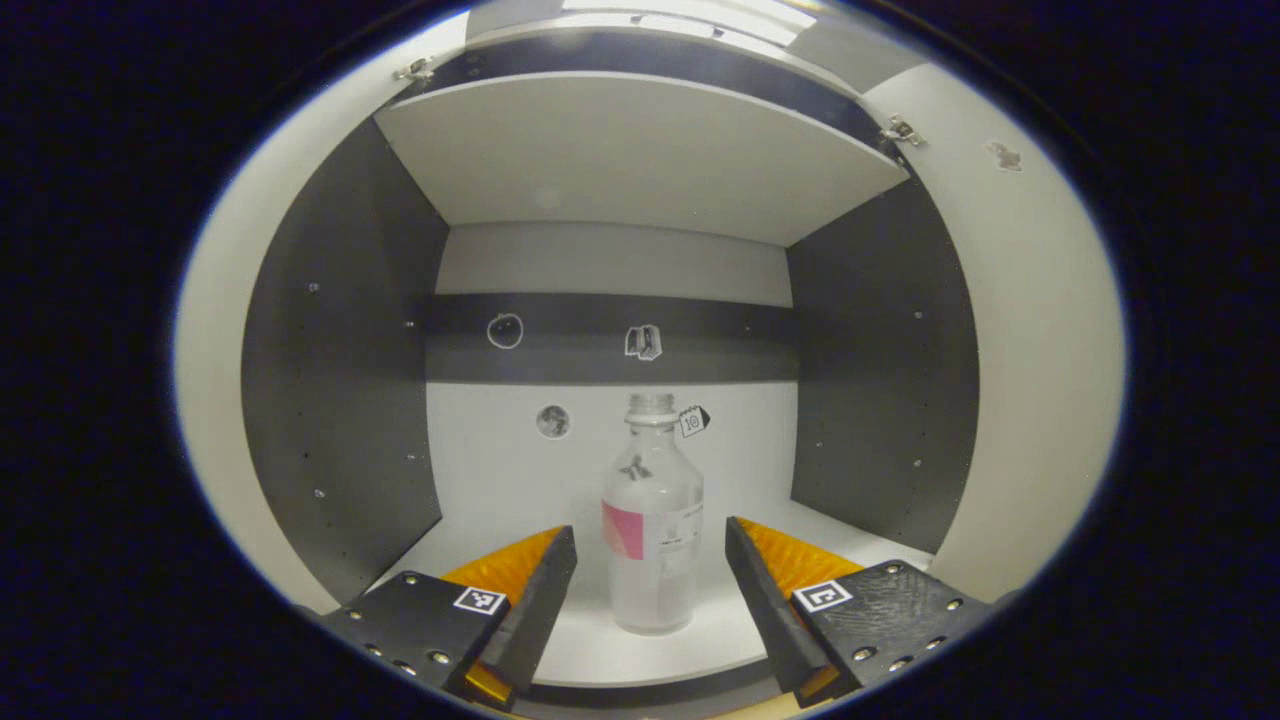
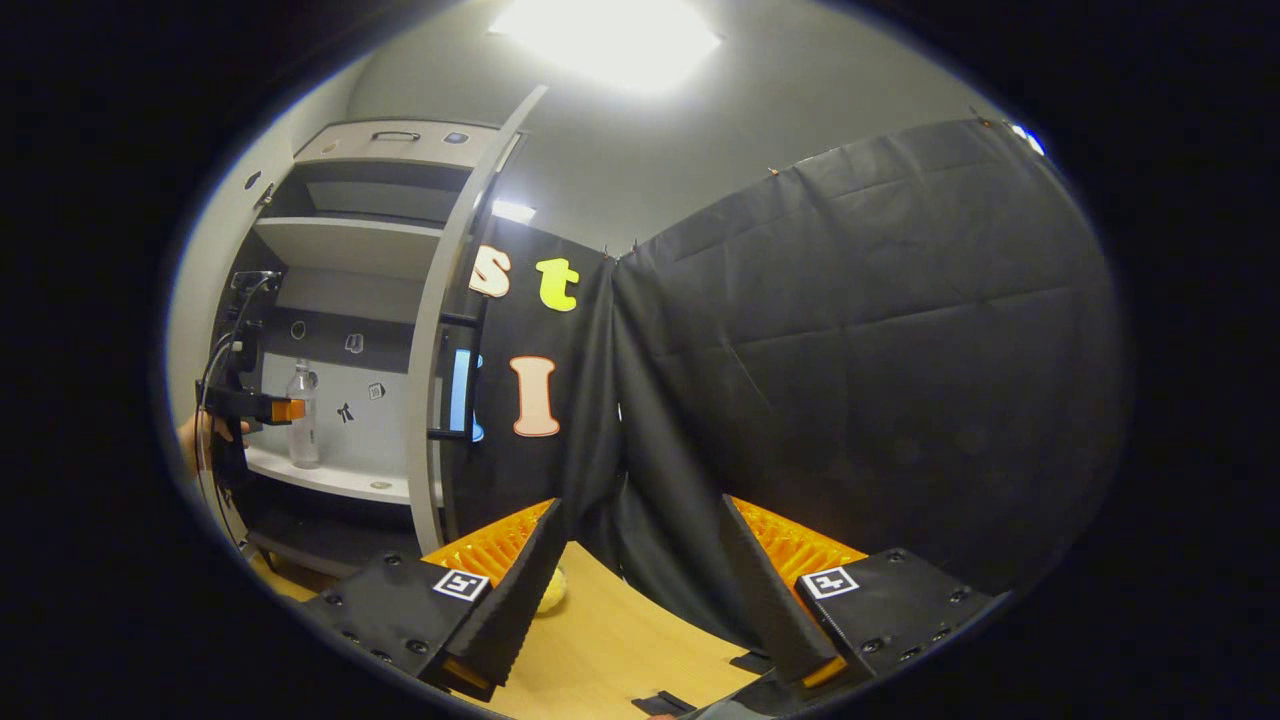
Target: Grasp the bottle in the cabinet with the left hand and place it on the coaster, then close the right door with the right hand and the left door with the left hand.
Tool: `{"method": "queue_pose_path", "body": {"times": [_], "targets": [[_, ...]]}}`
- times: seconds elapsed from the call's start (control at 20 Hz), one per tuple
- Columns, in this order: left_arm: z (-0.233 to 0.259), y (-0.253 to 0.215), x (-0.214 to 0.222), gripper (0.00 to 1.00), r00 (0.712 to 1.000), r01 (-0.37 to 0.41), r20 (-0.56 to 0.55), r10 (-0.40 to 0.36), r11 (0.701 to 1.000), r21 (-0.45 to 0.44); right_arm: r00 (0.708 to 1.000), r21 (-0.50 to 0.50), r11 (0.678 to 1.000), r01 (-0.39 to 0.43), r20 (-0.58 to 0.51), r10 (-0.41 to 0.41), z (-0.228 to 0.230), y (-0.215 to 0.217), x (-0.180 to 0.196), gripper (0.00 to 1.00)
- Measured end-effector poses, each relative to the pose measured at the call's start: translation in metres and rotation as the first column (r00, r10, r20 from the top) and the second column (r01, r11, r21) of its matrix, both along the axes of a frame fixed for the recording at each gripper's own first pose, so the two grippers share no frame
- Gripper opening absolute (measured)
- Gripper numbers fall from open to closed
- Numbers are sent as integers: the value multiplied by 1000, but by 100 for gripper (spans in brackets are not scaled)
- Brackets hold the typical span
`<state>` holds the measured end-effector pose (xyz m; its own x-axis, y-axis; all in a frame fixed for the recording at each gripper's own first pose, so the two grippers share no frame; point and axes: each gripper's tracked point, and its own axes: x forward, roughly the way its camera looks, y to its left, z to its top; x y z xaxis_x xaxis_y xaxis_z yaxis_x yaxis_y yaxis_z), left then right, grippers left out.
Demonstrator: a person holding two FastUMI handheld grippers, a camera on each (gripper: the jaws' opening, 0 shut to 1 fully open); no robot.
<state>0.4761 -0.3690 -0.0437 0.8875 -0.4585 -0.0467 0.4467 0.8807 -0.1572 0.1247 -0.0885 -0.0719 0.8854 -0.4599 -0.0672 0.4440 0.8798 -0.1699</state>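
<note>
A clear bottle (image 1: 652, 520) with a pink-and-white label stands upright on the white cabinet shelf (image 1: 640, 655). My left gripper (image 1: 650, 540) is open, its fingers on either side of the bottle but apart from it. In the right gripper view the same bottle (image 2: 303, 415) stands in the cabinet, with the left gripper (image 2: 285, 409) right beside it, held by a hand (image 2: 190, 440). My right gripper (image 2: 640, 520) hangs open over the wooden table (image 2: 610, 650), nothing between its fingers. The right door (image 2: 440, 330) stands open, edge-on. A yellowish object (image 2: 552, 592), perhaps the coaster, peeks out behind my right gripper's left finger.
Both cabinet doors (image 1: 1040, 330) flank the opening in the left gripper view, with an upper shelf (image 1: 640, 150) overhead. Small stickers (image 1: 643, 341) dot the cabinet's back wall. Black cloth (image 2: 850, 380) closes off the booth behind the table.
</note>
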Motion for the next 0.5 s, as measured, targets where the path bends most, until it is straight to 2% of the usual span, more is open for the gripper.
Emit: {"method": "queue_pose_path", "body": {"times": [0.25, 0.3, 0.5], "targets": [[-16, -13, 30, 88, 1000, 3, -20, -2, 1000, 10, 1000, -7, 1000, 19, -13, -19, -2, 0, 5, 94], [-19, -16, 35, 95, 1000, 8, -27, -8, 1000, 12, 1000, -10, 1000, 19, -16, -19, -2, 1, 6, 94], [-33, -23, 42, 95, 998, 15, -66, -14, 1000, 12, 1000, -20, 1000, 15, -23, -15, -4, 2, 7, 94]]}}
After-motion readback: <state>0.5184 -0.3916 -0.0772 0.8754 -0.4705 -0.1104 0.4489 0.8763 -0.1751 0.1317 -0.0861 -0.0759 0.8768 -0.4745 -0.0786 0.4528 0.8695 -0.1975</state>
